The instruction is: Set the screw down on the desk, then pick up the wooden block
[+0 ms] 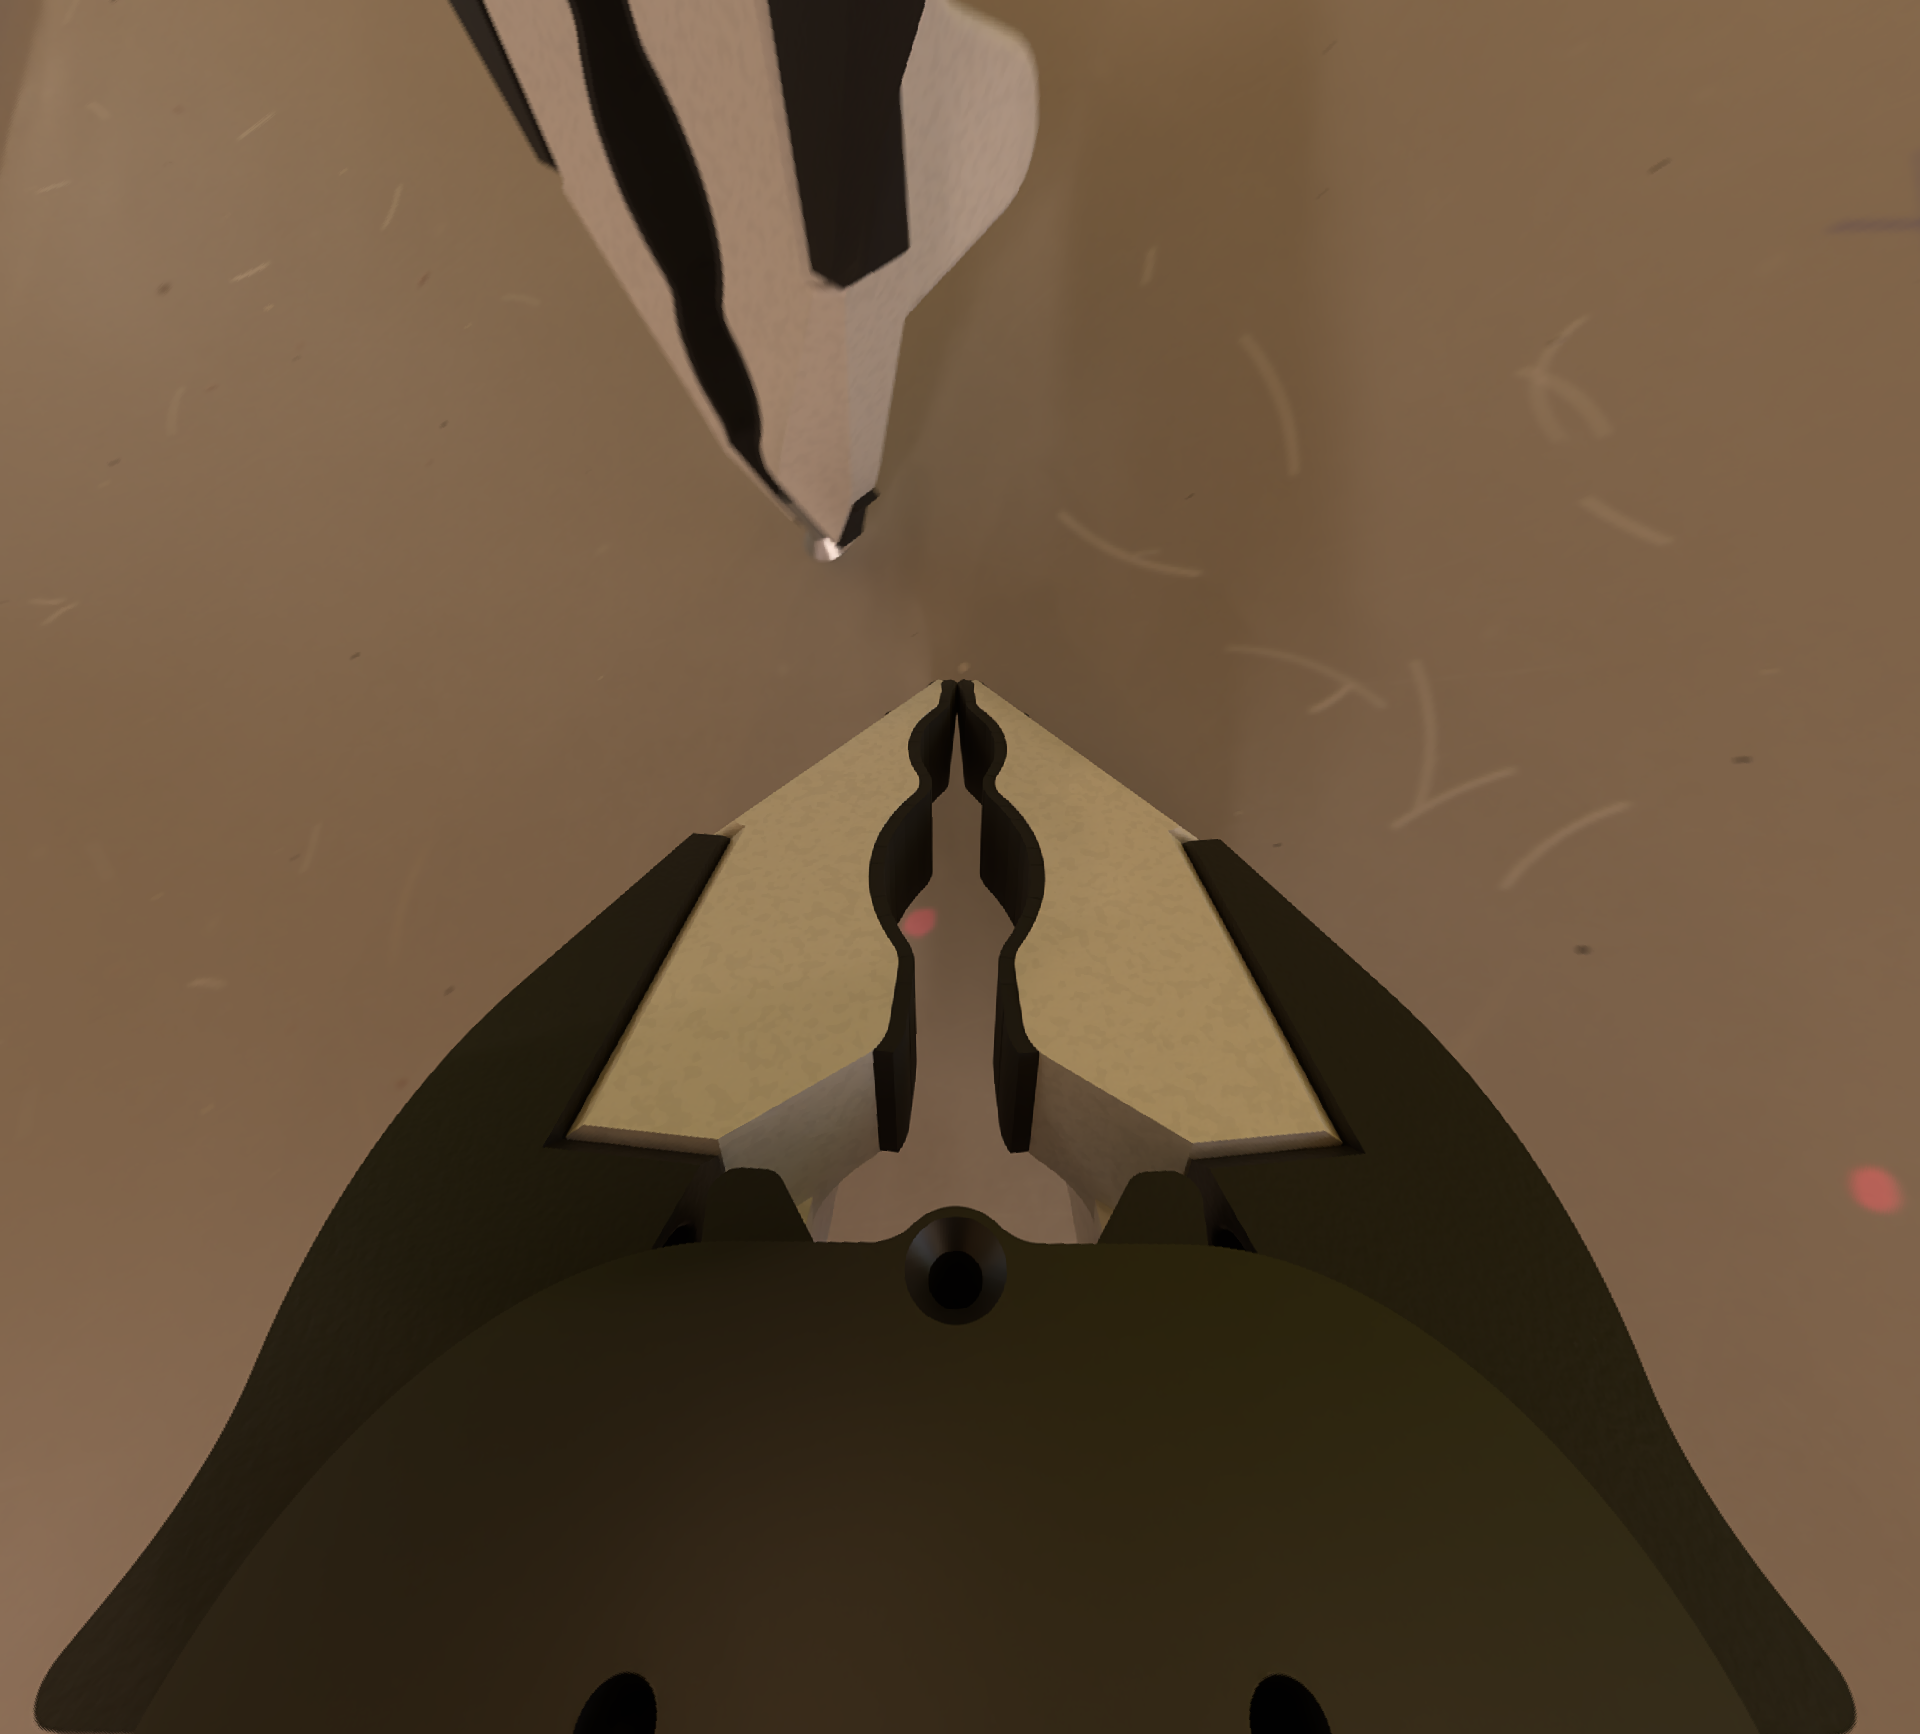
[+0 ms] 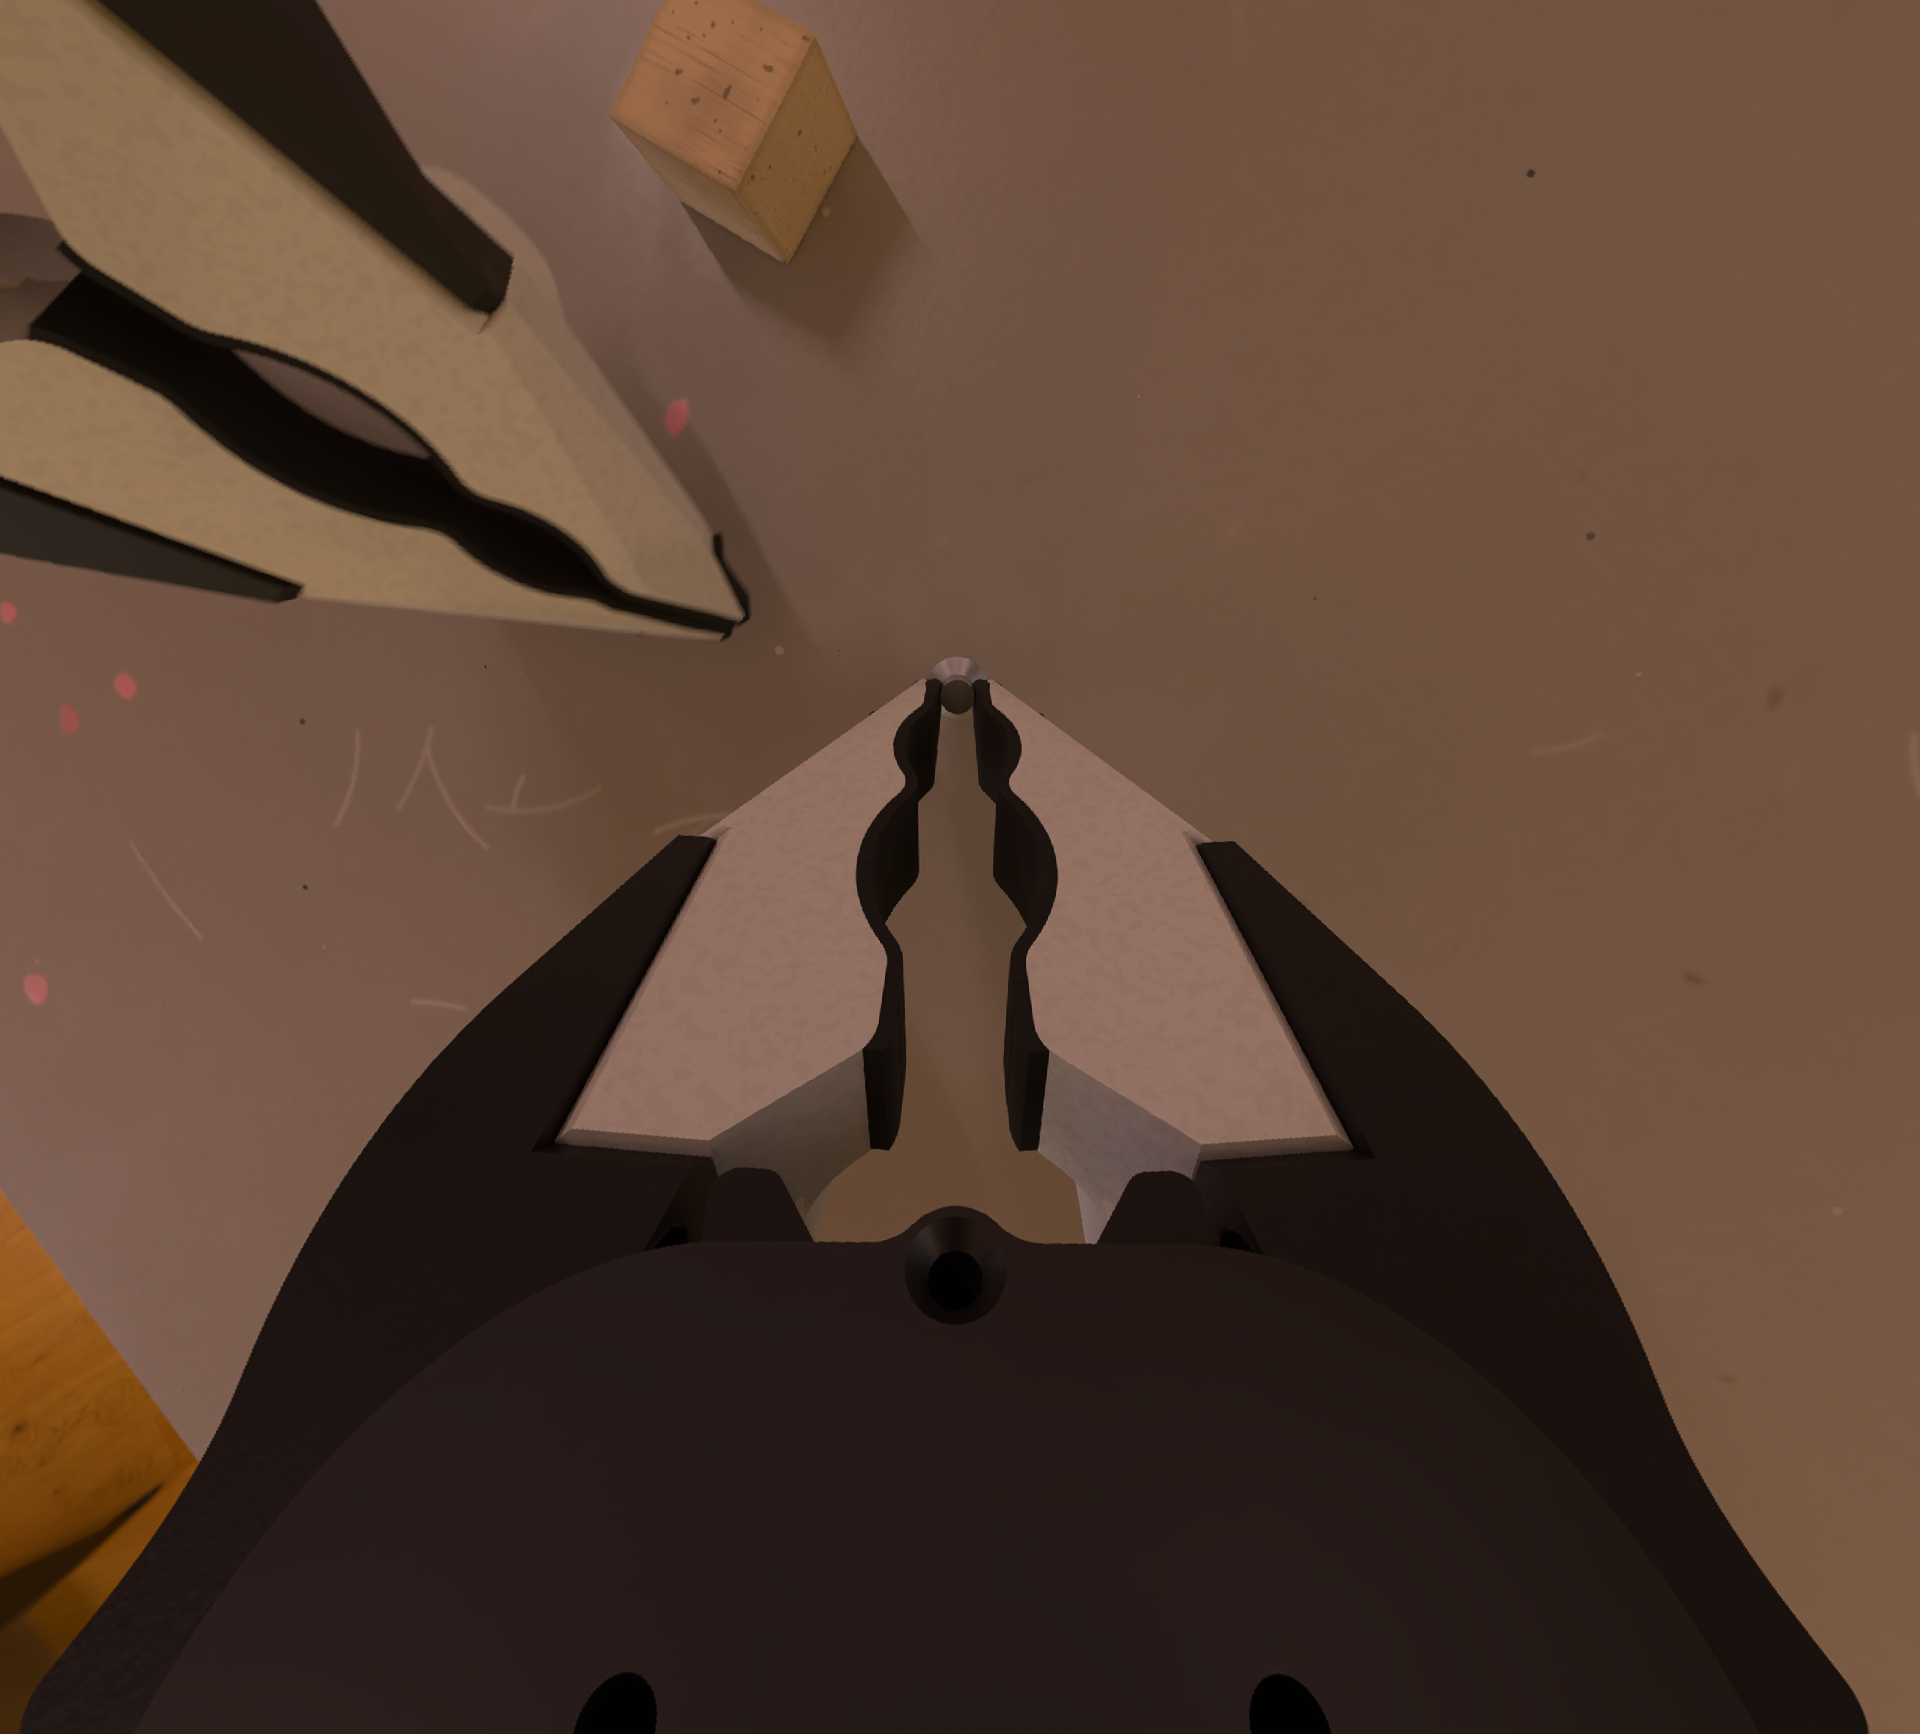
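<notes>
My right gripper (image 2: 956, 695) is shut on a small grey metal screw (image 2: 956, 676), held at its fingertips just above the brown desk (image 2: 1351, 437). In the left wrist view the right gripper (image 1: 831, 531) comes down from the top with the screw's tip (image 1: 827, 549) showing at its end. My left gripper (image 1: 956, 692) is shut and empty, close over the desk (image 1: 1455, 334). It also shows in the right wrist view (image 2: 732, 614) at the left, near the screw. The wooden block (image 2: 738, 110), a light cube, sits on the desk beyond both grippers.
The desk is scratched and has small pink spots (image 2: 675, 415). An orange wooden floor (image 2: 62, 1372) shows past the desk's edge at the lower left of the right wrist view.
</notes>
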`<act>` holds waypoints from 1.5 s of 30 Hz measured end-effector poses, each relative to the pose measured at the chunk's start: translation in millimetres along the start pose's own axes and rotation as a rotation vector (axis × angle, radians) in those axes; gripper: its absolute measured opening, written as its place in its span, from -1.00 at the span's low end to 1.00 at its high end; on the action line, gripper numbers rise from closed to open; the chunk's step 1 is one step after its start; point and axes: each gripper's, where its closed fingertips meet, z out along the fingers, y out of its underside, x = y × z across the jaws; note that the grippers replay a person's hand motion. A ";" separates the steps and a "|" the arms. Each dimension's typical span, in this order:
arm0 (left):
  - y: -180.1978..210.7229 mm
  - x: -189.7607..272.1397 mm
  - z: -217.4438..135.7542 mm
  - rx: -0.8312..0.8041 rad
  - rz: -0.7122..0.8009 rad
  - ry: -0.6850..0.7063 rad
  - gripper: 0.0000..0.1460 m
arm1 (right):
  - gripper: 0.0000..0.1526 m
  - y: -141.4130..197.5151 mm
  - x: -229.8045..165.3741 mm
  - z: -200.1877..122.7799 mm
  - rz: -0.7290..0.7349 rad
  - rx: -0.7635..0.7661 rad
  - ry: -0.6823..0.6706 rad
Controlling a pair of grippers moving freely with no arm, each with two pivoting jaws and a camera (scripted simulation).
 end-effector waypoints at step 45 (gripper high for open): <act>49.1 -50.7 -63.4 -0.033 -0.381 -0.119 -0.33 | -0.70 -24.1 -30.7 -12.4 -0.190 0.254 -0.012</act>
